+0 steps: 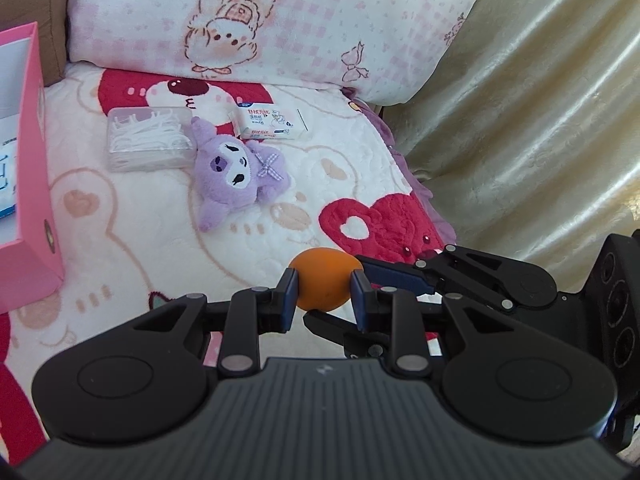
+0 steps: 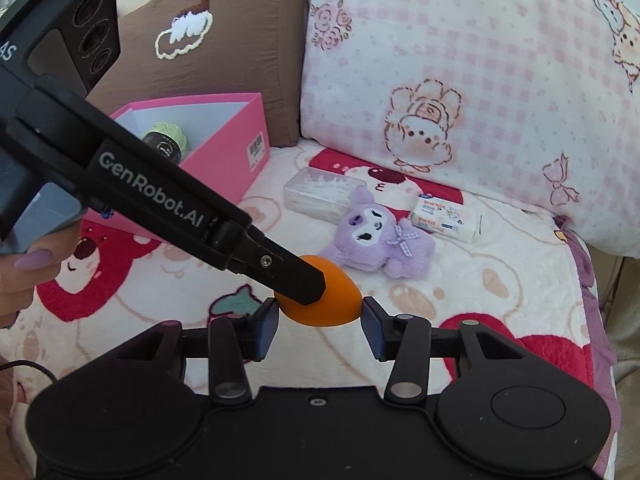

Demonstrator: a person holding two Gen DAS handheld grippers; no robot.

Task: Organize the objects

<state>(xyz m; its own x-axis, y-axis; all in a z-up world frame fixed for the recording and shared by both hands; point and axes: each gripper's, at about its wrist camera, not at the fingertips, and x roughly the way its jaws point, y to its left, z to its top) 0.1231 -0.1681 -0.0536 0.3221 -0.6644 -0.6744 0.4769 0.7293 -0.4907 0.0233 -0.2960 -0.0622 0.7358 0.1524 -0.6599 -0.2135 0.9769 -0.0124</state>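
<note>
An orange egg-shaped ball (image 1: 326, 280) hangs above the blanket, with my left gripper (image 1: 325, 298) shut on it, a blue pad on each side. In the right wrist view the same orange ball (image 2: 324, 304) sits between the pads of my right gripper (image 2: 320, 322). Those jaws are open, and the right pad stands just off the ball. One finger (image 2: 288, 276) of the left gripper crosses in from the upper left and covers part of the ball. A finger (image 1: 400, 276) of the right gripper reaches in from the right.
On the blanket (image 1: 132, 220) lie a purple plush toy (image 1: 236, 172), a clear box of floss picks (image 1: 148, 140) and a pack of wipes (image 1: 272, 124). A pink open box (image 2: 224, 148) stands at the left with a green item (image 2: 164, 140) inside. Pillows (image 1: 280, 20) line the back, and a hand (image 2: 24, 268) holds the left gripper.
</note>
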